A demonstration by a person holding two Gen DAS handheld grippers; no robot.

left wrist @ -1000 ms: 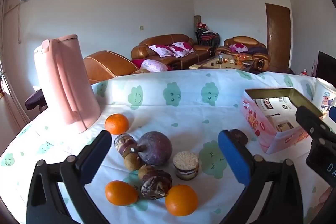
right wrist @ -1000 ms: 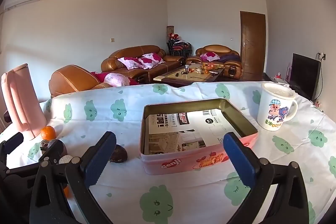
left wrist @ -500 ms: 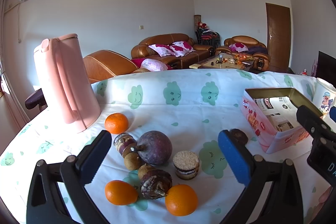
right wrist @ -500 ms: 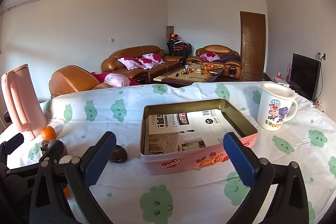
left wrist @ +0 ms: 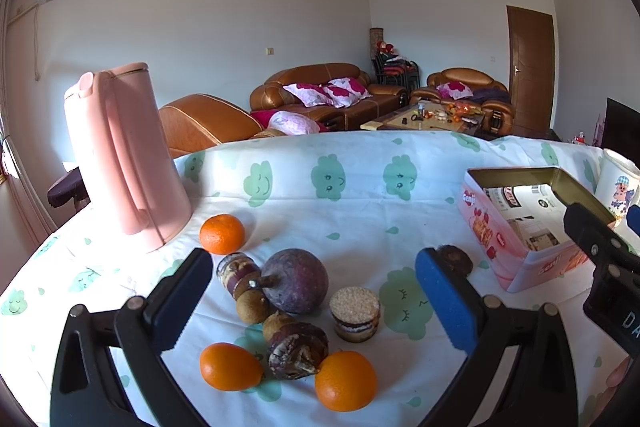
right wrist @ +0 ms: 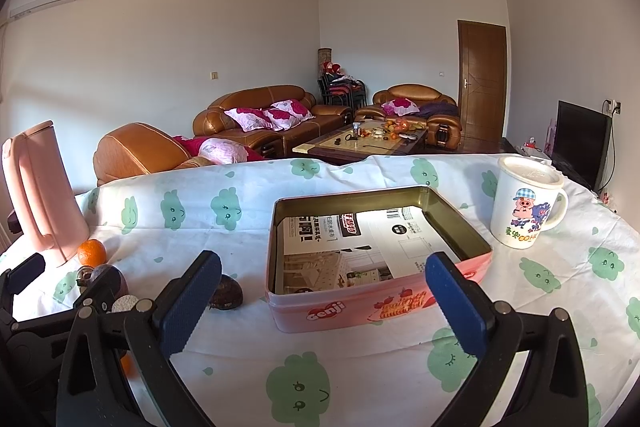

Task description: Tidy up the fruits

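Nothing is picked yet. The left tongs (left wrist: 312, 299) hang agape over the fruit cluster: the purple fruit (left wrist: 295, 280) sits between their tips, oranges (left wrist: 345, 379) nearer. The right tongs (right wrist: 320, 297), also agape and empty, face the pink tin (right wrist: 376, 303). Next, probably: lower and clamp one fruit. Only the right view shows the tin's paper lining fully; only the left shows the whole cluster.

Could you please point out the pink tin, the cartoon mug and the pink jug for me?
pink tin (right wrist: 384, 311): right wrist view, front wall beside the logo.
cartoon mug (right wrist: 524, 215): right wrist view, the pig print on its side.
pink jug (left wrist: 120, 155): left wrist view, middle of its body.
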